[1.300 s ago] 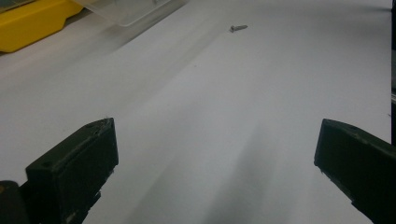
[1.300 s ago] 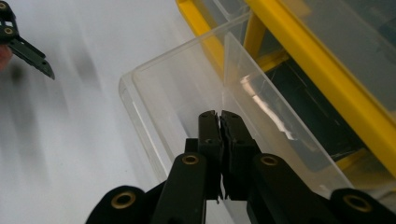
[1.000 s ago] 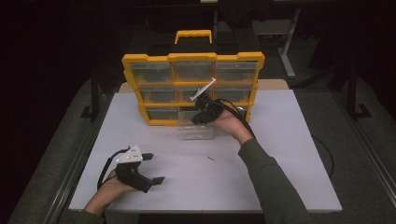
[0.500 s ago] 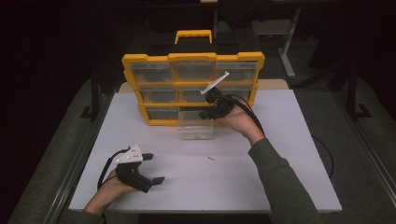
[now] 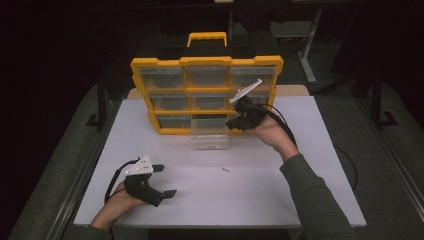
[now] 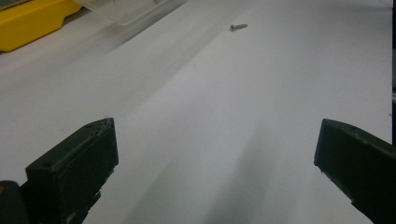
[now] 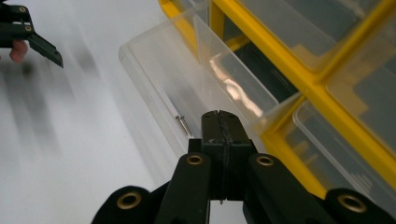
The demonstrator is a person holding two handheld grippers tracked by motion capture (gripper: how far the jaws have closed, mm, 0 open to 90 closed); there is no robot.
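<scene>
A yellow organizer (image 5: 206, 62) with clear drawers stands upright at the back of the white table (image 5: 300, 200). Its bottom middle drawer (image 5: 210, 134) is pulled out toward me. My right gripper (image 5: 231, 124) hovers at the drawer's right front corner, and its jaws are shut with nothing between them (image 7: 219, 119). A small screw (image 7: 183, 125) lies inside the drawer (image 7: 163, 88) by its front wall. Another screw (image 5: 226, 170) lies loose on the table. My left gripper (image 5: 167, 180) rests near the front left, open and empty (image 6: 215, 140), with that screw (image 6: 238, 27) ahead of it.
The organizer's yellow carry handle (image 5: 207, 37) sticks up at the back. A black cable (image 5: 285, 125) loops from the right gripper over the table. Dark floor and metal frame legs (image 5: 310, 55) surround the table. The left gripper (image 7: 28, 32) appears far off in the right gripper view.
My right hand has moved to the right and slightly up, from in front of the pulled-out drawer to its right corner. The left hand has stayed put.
</scene>
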